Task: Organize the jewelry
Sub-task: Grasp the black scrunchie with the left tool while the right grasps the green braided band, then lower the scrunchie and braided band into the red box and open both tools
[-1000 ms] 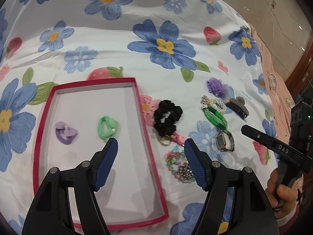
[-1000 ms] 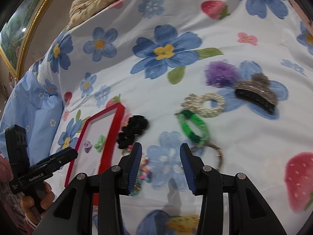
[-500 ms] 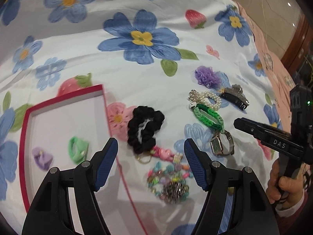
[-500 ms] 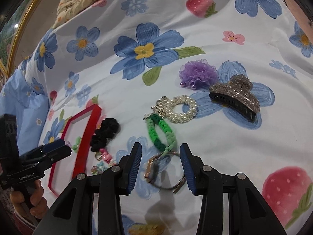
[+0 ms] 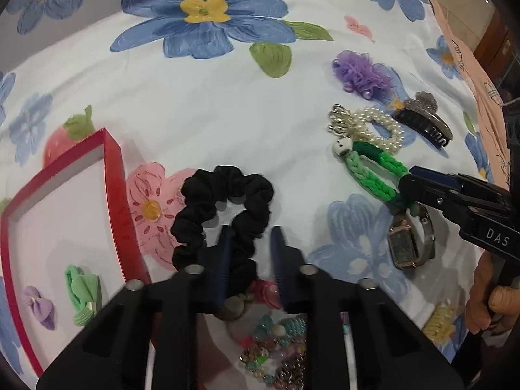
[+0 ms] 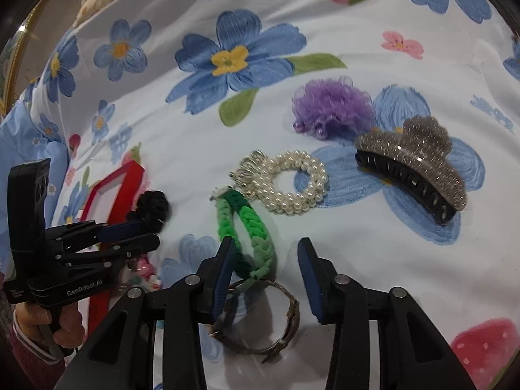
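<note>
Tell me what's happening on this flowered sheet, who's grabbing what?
A person holds a gripper in each hand, sorting hair accessories and jewelry into a red tray that already holds a green tie and a purple one. The left gripper is closing around the black scrunchie. The right gripper is narrowing slightly, poised over the green braided band and the wristwatch, gripping neither.
</note>
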A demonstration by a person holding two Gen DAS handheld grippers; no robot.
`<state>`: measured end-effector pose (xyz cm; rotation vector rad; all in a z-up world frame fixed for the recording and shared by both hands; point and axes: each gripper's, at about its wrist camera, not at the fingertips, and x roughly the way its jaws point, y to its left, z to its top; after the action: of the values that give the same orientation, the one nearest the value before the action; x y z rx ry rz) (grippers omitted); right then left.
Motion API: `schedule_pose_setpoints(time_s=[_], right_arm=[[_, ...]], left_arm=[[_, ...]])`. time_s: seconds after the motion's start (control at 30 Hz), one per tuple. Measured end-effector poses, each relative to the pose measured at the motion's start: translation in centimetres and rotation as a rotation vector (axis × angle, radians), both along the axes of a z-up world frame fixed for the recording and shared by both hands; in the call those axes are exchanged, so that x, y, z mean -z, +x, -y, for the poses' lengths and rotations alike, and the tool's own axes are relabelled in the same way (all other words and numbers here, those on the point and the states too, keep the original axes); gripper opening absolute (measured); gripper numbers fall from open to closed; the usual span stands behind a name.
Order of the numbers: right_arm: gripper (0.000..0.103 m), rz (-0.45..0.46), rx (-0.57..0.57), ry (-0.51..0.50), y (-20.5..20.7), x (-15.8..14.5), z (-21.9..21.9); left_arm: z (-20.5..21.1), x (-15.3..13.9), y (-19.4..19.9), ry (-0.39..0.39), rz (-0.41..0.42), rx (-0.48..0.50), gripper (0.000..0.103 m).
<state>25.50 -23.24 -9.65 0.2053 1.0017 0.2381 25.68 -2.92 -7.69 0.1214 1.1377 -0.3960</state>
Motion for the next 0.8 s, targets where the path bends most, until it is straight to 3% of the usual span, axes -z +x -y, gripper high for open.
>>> schedule_pose_setpoints(time_s=[0.03, 0.13, 0.47, 0.8], right_arm=[[0.037, 0.002, 0.000, 0.002, 0.1, 0.2, 0.0], [0.012, 0.007, -0.005, 0.000, 0.1, 0.6, 0.0], [0.011, 0.117, -0.027, 0.026, -1.8, -2.4, -1.2], [0.011, 0.164, -0.067, 0.090, -3.5, -5.0, -3.6]], left_arm=[[-0.2, 0.0, 0.0, -0.018, -0.001, -0.002, 0.010], [-0.7, -0.6, -0.3, -0.055, 0.015, -0.004, 0.007], [-2.8, -4.4, -2.9, -0.165, 0.093, -0.045, 0.007], [-7.1, -7.9, -6.8, -0.255, 0.159, -0.127, 0.007]])
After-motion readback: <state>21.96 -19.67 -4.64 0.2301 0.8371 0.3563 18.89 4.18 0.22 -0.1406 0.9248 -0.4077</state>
